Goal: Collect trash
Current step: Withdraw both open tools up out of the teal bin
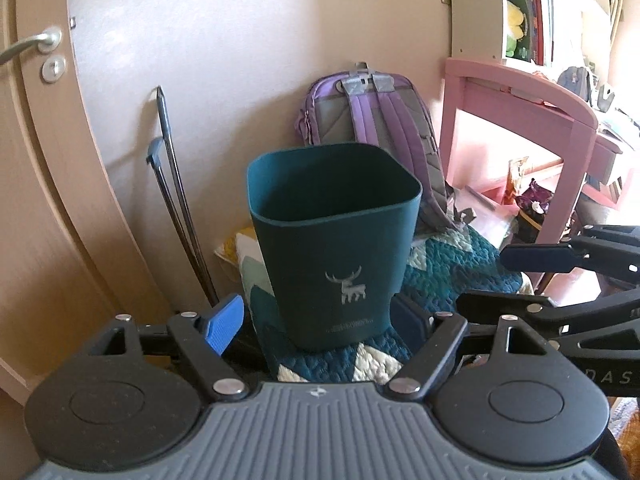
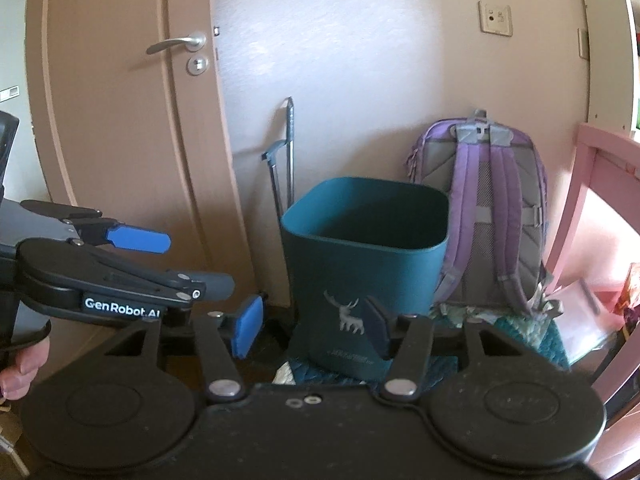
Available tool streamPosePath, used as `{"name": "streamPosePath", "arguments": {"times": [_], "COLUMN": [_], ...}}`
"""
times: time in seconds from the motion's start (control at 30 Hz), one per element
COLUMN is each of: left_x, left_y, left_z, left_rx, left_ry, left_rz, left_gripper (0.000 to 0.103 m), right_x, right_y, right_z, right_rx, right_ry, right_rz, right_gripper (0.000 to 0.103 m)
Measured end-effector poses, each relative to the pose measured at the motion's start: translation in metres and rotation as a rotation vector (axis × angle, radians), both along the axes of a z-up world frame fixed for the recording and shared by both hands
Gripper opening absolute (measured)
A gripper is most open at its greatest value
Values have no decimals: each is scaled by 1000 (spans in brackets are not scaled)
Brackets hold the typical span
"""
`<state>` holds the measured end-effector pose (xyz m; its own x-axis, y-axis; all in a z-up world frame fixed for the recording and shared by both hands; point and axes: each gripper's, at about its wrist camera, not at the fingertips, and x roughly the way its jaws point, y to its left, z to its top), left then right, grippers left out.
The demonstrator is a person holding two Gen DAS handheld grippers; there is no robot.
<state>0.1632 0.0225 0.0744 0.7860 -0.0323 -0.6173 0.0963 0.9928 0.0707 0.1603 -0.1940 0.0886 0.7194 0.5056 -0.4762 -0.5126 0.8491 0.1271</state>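
Observation:
A dark teal bin (image 1: 334,240) with a grey deer print stands on a teal quilted blanket (image 1: 452,272); it also shows in the right wrist view (image 2: 364,264). Its inside looks dark and no trash shows in it. My left gripper (image 1: 316,322) is open and empty, its blue pads either side of the bin's base and nearer the camera. My right gripper (image 2: 314,326) is open and empty just in front of the bin. Each gripper appears in the other's view, the right one (image 1: 560,264) at the right edge, the left one (image 2: 132,240) at the left.
A purple backpack (image 2: 492,208) leans on the wall behind the bin. A pink desk (image 1: 520,120) stands to the right with packets (image 1: 528,196) under it. A folded metal trolley handle (image 2: 284,168) leans by a wooden door (image 2: 128,120).

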Motion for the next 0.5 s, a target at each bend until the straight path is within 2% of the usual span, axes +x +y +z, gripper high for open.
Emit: {"name": "streamPosePath", "arguments": {"times": [0.27,0.5], "left_x": [-18,-20], "left_y": [14,33], "left_z": [-32,-66], "left_rx": [-36,-61], "left_ry": [28,53], "left_rz": [22,38], "left_gripper": [82,85], "right_x": [-17,-17], "right_y": [8,20], "right_z": [-30,-70], "right_rx": [0,-26], "right_ry": [38,92], "right_rz": [21,35], "right_gripper": [56,56]}}
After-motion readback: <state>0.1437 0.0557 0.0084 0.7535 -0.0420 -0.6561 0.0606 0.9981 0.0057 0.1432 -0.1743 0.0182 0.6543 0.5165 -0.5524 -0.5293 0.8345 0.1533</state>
